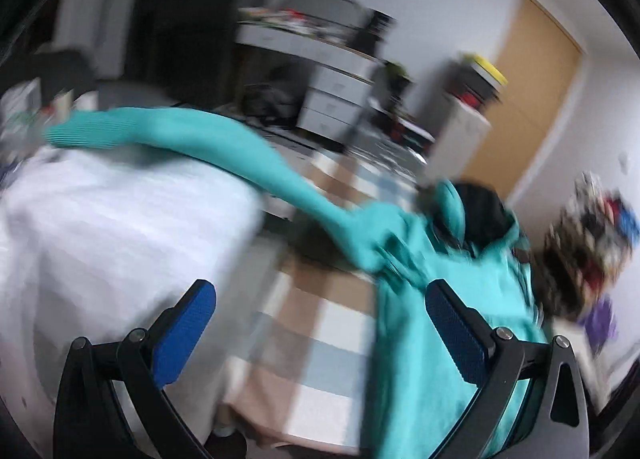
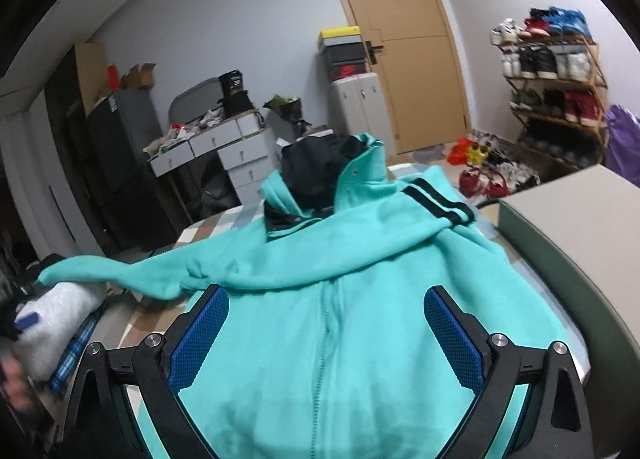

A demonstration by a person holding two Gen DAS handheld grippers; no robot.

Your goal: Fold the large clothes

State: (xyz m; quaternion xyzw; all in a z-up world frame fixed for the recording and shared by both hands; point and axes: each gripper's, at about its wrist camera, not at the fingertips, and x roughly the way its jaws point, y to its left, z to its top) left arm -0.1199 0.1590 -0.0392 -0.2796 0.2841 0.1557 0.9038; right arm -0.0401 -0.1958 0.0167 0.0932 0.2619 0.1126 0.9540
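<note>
A teal zip-up hoodie (image 2: 360, 259) lies front-up on the table, zipper down the middle, with its black-lined hood (image 2: 316, 171) at the far end. Its black-striped sleeve (image 2: 436, 203) is folded across the chest. The other sleeve (image 2: 120, 267) stretches out to the left. My right gripper (image 2: 326, 293) hovers open just above the hoodie's lower front, nothing between its blue pads. The left wrist view is motion-blurred. There my left gripper (image 1: 320, 291) stands open and empty, with the hoodie (image 1: 432, 319) behind its right finger and the long sleeve (image 1: 180, 131) reaching left.
A folded grey garment (image 2: 60, 311) and plaid cloth (image 2: 76, 347) sit at the table's left, beside a hand (image 2: 12, 379). A beige box (image 2: 580, 219) lies to the right. A drawer desk (image 2: 224, 147), door (image 2: 404, 39) and shoe rack (image 2: 556, 71) stand behind. White fabric (image 1: 100, 227) fills the left.
</note>
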